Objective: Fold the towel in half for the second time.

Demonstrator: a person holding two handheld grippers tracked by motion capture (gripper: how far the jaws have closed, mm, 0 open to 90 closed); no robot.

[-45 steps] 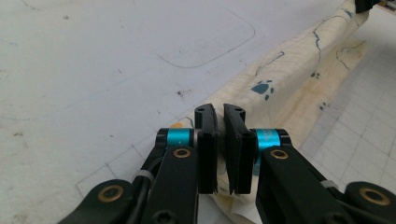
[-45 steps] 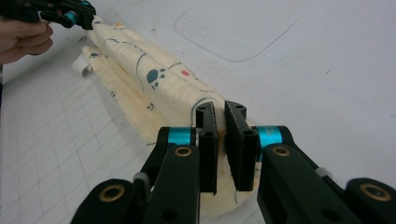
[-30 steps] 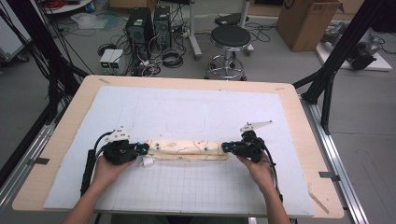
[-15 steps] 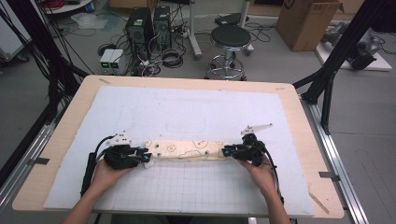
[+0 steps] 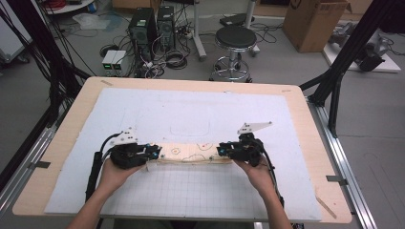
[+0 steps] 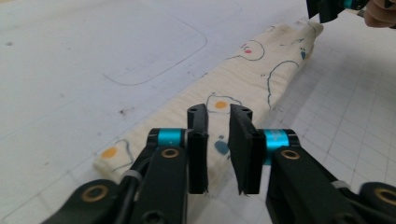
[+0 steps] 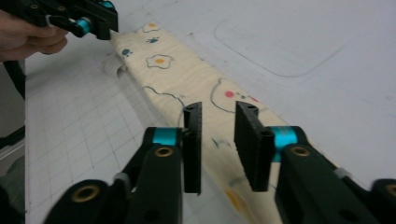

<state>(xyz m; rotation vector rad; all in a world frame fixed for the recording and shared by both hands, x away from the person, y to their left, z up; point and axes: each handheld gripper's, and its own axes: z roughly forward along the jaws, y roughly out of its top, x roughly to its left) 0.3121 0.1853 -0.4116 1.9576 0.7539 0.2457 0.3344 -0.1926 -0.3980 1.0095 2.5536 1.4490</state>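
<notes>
Folded cloth strip (image 5: 191, 155) lying crosswise on the white mat (image 5: 200, 109), nearer the front edge than the back, one end at each claw. Left gripper (image 5: 155, 153) and right gripper (image 5: 220, 151) both narrow, jaws just been closing, nothing pinched between the pads, cloth lying beneath. Likely trouble: shutting on air, or nipping only the top layer and pulling the fold open. Plenty of bare mat toward the back edge; tighter toward the front, with the hands there.

**Hand and gripper pose**

Both forearms enter from the bottom edge. The left gripper (image 5: 155, 151) points rightward, the right gripper (image 5: 223, 150) leftward, facing each other. Each pair of jaws has just been closing, stands slightly parted, and presses on nothing.
</notes>
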